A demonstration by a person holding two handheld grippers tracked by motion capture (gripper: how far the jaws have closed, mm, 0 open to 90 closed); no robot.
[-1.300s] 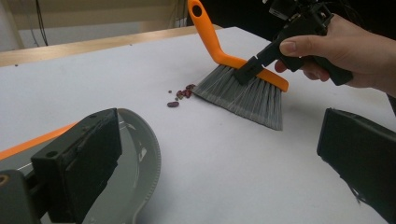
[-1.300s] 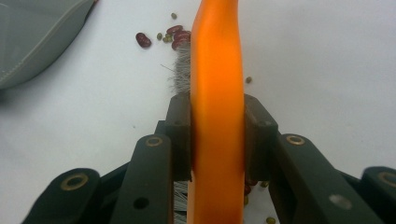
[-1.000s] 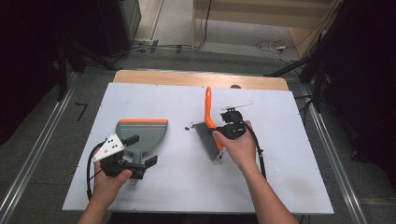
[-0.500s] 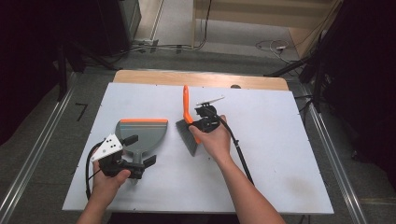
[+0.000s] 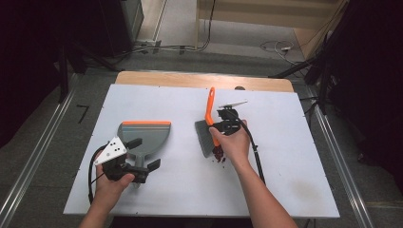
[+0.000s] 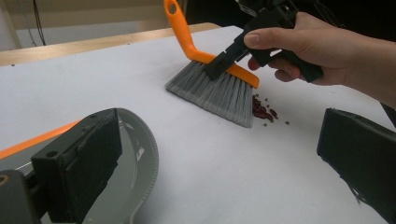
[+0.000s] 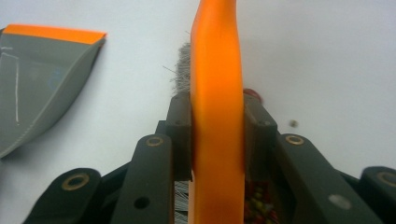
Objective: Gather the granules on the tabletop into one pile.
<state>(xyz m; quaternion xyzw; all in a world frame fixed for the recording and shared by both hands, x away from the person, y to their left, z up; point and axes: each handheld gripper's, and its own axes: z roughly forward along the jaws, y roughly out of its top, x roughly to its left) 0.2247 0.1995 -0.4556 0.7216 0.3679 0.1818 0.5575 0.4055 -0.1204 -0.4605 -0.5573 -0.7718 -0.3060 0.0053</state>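
A hand brush with an orange handle (image 5: 209,107) and grey bristles (image 5: 204,137) stands on the white table, and my right gripper (image 5: 216,128) is shut on its handle (image 7: 217,93). Its bristles (image 6: 219,91) rest just left of a small heap of red beans (image 5: 219,155), which also lie beside the brush (image 6: 263,112). A grey dustpan (image 5: 142,135) with an orange lip lies left of the brush. My left gripper (image 5: 144,153) sits at the pan's rear with jaws wide apart. The pan's rim (image 6: 142,158) lies beside one jaw, and bare table shows between them.
The white table top (image 5: 285,161) has a wooden strip (image 5: 190,79) along its far edge. Metal rails run along the floor on both sides. Cables lie on the floor behind the table. A few stray beans (image 6: 286,122) lie right of the heap.
The right hand carried the brush left toward the dustpan, then back right and lower, with its bristles now beside the beans. The left hand and the dustpan stayed in place.
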